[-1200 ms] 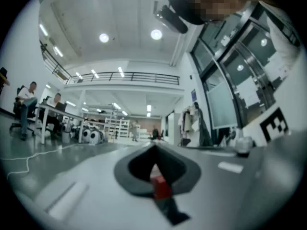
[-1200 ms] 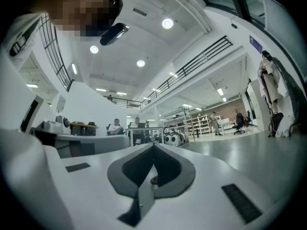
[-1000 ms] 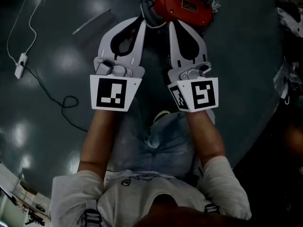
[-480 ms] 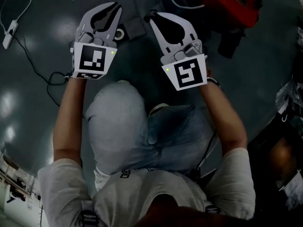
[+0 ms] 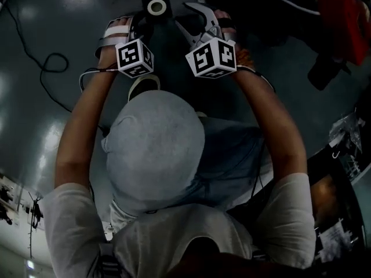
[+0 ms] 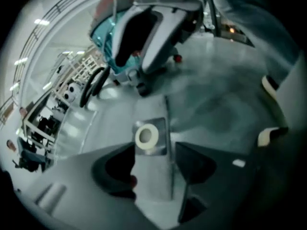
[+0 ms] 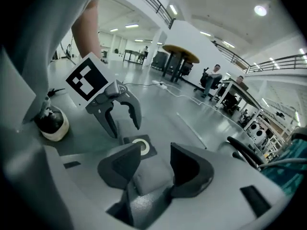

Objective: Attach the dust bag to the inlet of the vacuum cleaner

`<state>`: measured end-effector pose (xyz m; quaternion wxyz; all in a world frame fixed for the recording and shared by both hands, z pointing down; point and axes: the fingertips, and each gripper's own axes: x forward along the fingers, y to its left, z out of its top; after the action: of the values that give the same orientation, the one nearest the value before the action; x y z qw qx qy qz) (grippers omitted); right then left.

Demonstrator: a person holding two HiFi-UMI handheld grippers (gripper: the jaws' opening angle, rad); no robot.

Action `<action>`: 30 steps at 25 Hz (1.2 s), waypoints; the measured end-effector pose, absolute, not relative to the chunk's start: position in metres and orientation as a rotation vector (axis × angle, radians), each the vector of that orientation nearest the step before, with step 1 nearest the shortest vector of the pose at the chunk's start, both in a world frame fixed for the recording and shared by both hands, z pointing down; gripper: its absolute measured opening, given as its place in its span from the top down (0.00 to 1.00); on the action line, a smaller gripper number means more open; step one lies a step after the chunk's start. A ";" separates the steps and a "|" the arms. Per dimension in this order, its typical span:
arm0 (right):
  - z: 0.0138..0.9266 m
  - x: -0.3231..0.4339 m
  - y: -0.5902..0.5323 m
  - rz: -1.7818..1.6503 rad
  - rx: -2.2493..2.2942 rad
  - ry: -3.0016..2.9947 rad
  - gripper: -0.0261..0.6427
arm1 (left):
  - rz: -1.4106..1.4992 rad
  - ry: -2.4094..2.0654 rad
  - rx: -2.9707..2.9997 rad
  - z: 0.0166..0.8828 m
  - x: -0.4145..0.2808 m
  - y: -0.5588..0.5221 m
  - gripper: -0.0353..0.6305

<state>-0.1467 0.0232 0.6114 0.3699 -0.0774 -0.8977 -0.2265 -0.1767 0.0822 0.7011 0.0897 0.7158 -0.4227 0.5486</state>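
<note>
Dust bag (image 6: pixel 152 186), light and limp, lies between the just-opened jaws of left tool (image 6: pixel 154 148) and right tool (image 7: pixel 156 151), so grip its stiff collar (image 6: pixel 146 136).

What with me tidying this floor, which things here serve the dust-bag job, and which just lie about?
For the job: dust bag; vacuum cleaner.
Just lying about: cable on the floor; round table in the background.

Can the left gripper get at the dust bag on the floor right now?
Probably yes. The left gripper points down at the dust bag; its jaws have just been opening and stand apart with the bag between them. Nothing blocks the way.
</note>
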 end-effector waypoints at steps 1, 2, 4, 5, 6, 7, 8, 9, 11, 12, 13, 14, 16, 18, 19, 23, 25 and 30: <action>0.624 -0.146 0.028 -0.594 -0.221 -2.279 0.70 | 1.690 -1.235 2.112 0.715 -0.176 0.088 0.54; 0.636 -0.146 0.032 -0.601 -0.239 -2.259 0.70 | 1.731 -1.223 2.093 0.726 -0.176 0.091 0.53; 0.657 -0.143 0.037 -0.609 -0.263 -2.224 0.70 | 1.782 -1.215 2.051 0.743 -0.177 0.093 0.53; 0.666 -0.141 0.038 -0.611 -0.269 -2.207 0.70 | 1.803 -1.207 2.033 0.749 -0.177 0.092 0.53; 0.674 -0.140 0.039 -0.609 -0.272 -2.192 0.70 | 1.820 -1.189 2.020 0.754 -0.177 0.093 0.53; 0.680 -0.138 0.040 -0.605 -0.273 -2.180 0.70 | 1.829 -1.169 2.014 0.757 -0.177 0.093 0.54; 0.685 -0.138 0.042 -0.601 -0.273 -2.171 0.70 | 1.835 -1.152 2.009 0.758 -0.178 0.094 0.54; 0.688 -0.138 0.043 -0.598 -0.273 -2.164 0.70 | 1.840 -1.137 2.008 0.758 -0.179 0.094 0.54; 0.694 -0.138 0.045 -0.601 -0.277 -2.151 0.70 | 1.841 -1.101 2.021 0.758 -0.177 0.095 0.59; 0.698 -0.137 0.045 -0.603 -0.280 -2.144 0.70 | 1.841 -1.078 2.029 0.760 -0.175 0.096 0.63; 0.701 -0.137 0.045 -0.602 -0.283 -2.137 0.70 | 1.845 -1.056 2.036 0.761 -0.172 0.098 0.69; 0.704 -0.136 0.045 -0.599 -0.284 -2.131 0.70 | 1.851 -1.042 2.040 0.763 -0.170 0.100 0.75; 0.709 -0.134 0.045 -0.586 -0.283 -2.122 0.70 | 1.871 -1.049 2.039 0.764 -0.170 0.103 0.87; 0.713 -0.131 0.046 -0.572 -0.282 -2.113 0.70 | 1.873 -1.054 2.031 0.764 -0.171 0.103 0.90; 0.715 -0.130 0.046 -0.571 -0.284 -2.106 0.70 | 1.872 -1.048 2.028 0.763 -0.172 0.103 0.91; 0.719 -0.124 0.049 -0.600 -0.300 -2.082 0.70 | 1.877 -1.016 2.026 0.756 -0.175 0.101 0.94; 0.718 -0.125 0.051 -0.638 -0.307 -2.077 0.70 | 1.869 -1.012 2.031 0.748 -0.176 0.101 0.94; 0.712 -0.139 0.054 -0.788 -0.322 -2.059 0.70 | 1.825 -1.000 2.060 0.722 -0.176 0.098 0.94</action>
<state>-0.1392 0.0539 0.7117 0.4411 -0.1297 -0.8294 -0.3174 -0.1763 0.0984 0.7221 0.1066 0.6994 -0.3397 0.6198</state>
